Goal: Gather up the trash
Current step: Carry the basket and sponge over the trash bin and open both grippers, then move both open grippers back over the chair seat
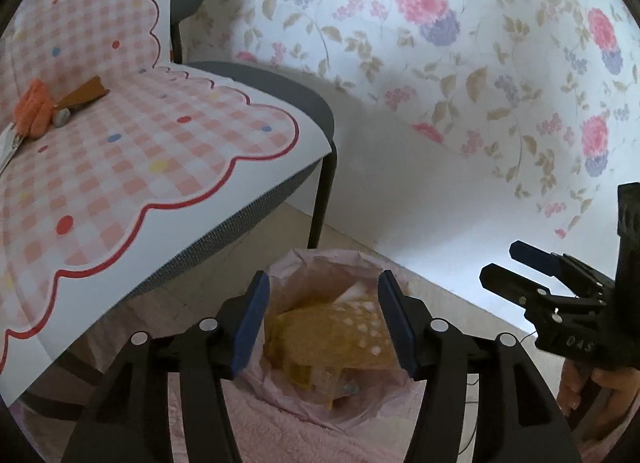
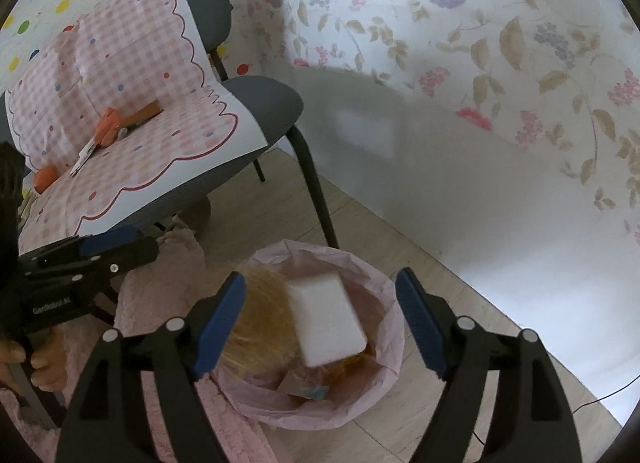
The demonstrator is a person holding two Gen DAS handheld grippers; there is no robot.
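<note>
My right gripper [image 2: 320, 315] is spread above the pink-lined trash bin [image 2: 384, 295], white sponge block [image 2: 326, 321] between the fingers, untouched. My left gripper [image 1: 322, 319] is spread too, at 9 o'clock.

Both wrist views above trash bin [image 1: 320, 343].

A grey chair [image 2: 264, 103] stands at the left on a pale wooden floor [image 2: 380, 231], its seat covered by a pink checked mat [image 1: 132, 167] with a scalloped red edge. On the mat, toward its far left, lie an orange crumpled piece [image 1: 32, 113], a brown paper scrap [image 1: 86, 95] touching it, and a small grey bit [image 1: 63, 116] just beside them. Nearer, a white strip [image 2: 84, 155] and an orange ball [image 2: 45, 178] lie on the mat. On the floor to the right of the chair legs stands a bin lined with a pink bag [image 2: 384, 295], next to a fluffy pink rug [image 2: 168, 271].
</note>
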